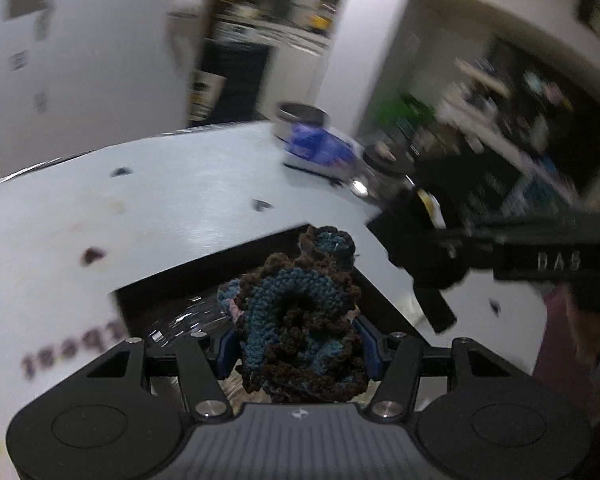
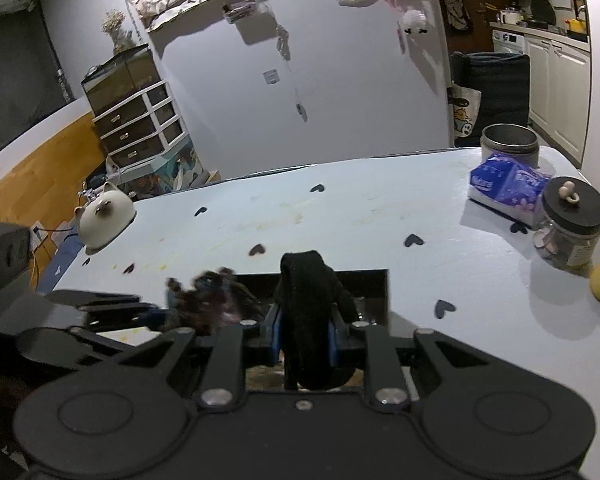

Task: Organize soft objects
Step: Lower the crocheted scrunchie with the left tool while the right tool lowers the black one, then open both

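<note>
Crocheted yarn, a ruffled blue-and-brown piece [image 1: 300, 320], sat bunched between the blue pads of the left gripper [image 1: 296, 350], which was clamped on it above a black box [image 1: 204, 268] resting on the table [image 1: 180, 184] near its front edge. It looked light and squashy, loose at the ruffles, so I'd judge the thick middle the surest place to pinch; a grip on an outer frill would likely let it flop or slip. From the right wrist view, the right gripper [image 2: 304, 338] was closed on a black cloth item [image 2: 306, 312], limp and folded over the fingers, also held over the box. That one seemed thin and droopy, best taken at a doubled fold. A tissue pack [image 2: 508, 182] and lidded jar [image 2: 572, 224] stood toward the table's far right corner.
</note>
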A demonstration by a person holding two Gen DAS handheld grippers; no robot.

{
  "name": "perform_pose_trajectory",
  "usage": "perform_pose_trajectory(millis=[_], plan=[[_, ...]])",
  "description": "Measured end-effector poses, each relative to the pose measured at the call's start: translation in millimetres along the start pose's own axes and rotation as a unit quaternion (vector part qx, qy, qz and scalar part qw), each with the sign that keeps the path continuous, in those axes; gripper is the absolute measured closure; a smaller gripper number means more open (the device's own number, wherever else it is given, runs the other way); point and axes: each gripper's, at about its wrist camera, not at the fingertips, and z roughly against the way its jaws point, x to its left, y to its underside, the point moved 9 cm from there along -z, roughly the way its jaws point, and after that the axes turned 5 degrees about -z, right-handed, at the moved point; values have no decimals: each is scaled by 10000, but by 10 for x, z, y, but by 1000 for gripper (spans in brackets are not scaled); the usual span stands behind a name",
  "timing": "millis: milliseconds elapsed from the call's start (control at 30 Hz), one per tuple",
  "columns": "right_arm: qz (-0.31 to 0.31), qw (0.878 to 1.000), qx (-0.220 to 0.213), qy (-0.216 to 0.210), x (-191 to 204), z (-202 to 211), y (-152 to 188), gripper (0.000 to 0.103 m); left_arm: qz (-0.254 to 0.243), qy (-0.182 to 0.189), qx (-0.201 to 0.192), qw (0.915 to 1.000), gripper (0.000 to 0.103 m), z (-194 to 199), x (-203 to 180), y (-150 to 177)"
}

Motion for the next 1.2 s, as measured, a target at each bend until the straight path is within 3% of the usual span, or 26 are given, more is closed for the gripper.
perform_pose_trajectory(millis=[133,233,367,600,667,767,867,967,1033,1133,1200], plan=[[-88,9998,162,-24,-128,-35,11,81,-794,408,491,9948,45,-263,-206,21],[-240,9988,418,-109,-185,-86,76,80,-1029,688,912,9881,45,-460,-323,120],[-554,9946,847,-217,-256,-197,215,80,-773,511,1228,9881,44,-695,-224,259],[-918,9845,1476,-217,-356,-363,424,79,-555,352,1222,9903,41,-868,-94,294],[-940,9813,1660,-257,-342,-395,493,73,-519,338,1161,9913,38,-828,-121,288],[-900,9834,1558,-222,-327,-355,471,50,-458,355,1065,9926,30,-728,-139,292],[-882,9866,1348,-252,-327,-257,373,44,-329,367,883,9949,22,-571,-137,252],[-952,9884,1152,-264,-364,-144,278,54,-202,253,628,9975,24,-390,-114,191],[-980,9882,1146,-269,-381,-112,255,75,-111,210,446,9987,36,-263,-96,144],[-983,9855,1356,-256,-396,-177,313,92,50,123,234,9996,48,-109,-61,62],[-891,9842,1512,-238,-379,-248,381,96,102,80,181,9998,51,-58,-55,32]])
